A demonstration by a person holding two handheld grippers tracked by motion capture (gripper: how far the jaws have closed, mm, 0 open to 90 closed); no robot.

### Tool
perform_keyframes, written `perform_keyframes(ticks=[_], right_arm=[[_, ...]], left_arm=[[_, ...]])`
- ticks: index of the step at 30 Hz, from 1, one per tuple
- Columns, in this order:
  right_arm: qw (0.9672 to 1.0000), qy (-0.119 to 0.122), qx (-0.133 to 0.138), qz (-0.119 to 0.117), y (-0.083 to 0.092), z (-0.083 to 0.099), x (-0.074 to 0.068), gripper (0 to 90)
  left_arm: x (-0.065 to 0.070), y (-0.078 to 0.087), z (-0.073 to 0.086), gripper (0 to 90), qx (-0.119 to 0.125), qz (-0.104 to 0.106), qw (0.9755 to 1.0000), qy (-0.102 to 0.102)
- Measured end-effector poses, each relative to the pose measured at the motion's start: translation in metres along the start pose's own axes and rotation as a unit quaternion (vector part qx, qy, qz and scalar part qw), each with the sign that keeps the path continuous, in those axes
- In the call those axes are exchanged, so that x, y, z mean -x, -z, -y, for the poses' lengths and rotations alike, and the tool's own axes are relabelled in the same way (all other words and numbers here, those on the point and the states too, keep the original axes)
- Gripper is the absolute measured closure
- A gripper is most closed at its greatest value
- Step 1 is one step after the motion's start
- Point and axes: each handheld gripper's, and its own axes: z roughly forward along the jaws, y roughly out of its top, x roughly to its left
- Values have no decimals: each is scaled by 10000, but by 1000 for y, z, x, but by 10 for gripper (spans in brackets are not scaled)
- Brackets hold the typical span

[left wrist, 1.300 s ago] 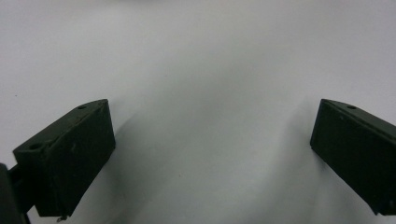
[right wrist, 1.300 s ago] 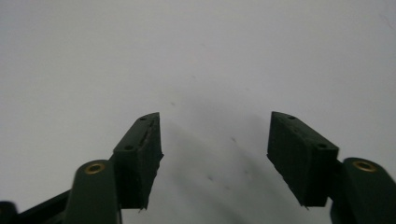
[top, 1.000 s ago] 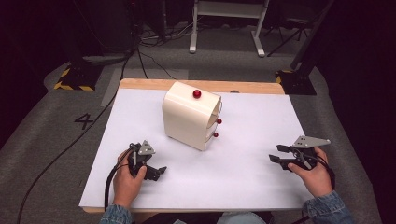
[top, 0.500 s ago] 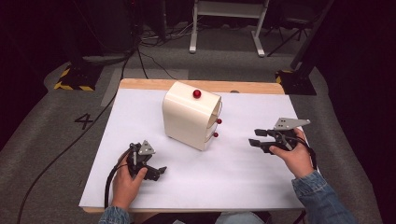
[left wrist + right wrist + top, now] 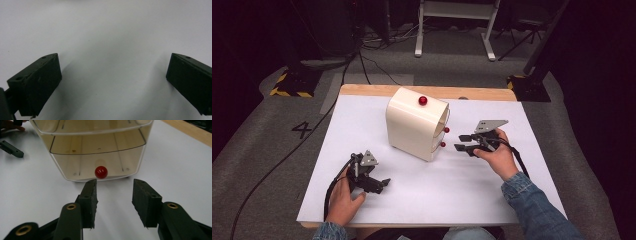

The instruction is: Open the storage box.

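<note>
A cream drawer cabinet stands mid-table with a red ball on its top and two red drawer knobs facing right. My right gripper is open and level, its tips a short way from the lower knob. In the right gripper view the jaws of the right gripper stand apart just short of that red knob on the translucent bottom drawer. The left gripper rests low at the front left; in its own view it is open over bare white surface.
The white tabletop has a wooden strip along its far edge. Beyond the table lie grey floor, cables and a stand's legs. The left gripper's jaw shows far off, past the cabinet, in the right gripper view.
My right gripper has travelled left and away from the front edge, closing on the cabinet's drawer front. The left gripper and the cabinet have stayed put.
</note>
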Motion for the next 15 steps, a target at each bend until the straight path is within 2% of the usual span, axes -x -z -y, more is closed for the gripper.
perform_keyframes(ticks=[9, 15], right_arm=[[9993, -1, -64, -356, -34, -1, -4, 588], [9992, 87, -90, -392, -46, -2, -5, 635]], left_arm=[[0, 0, 0, 0, 8, 1, 10000, 4], [0, 0, 0, 0, 12, 1, 10000, 5]])
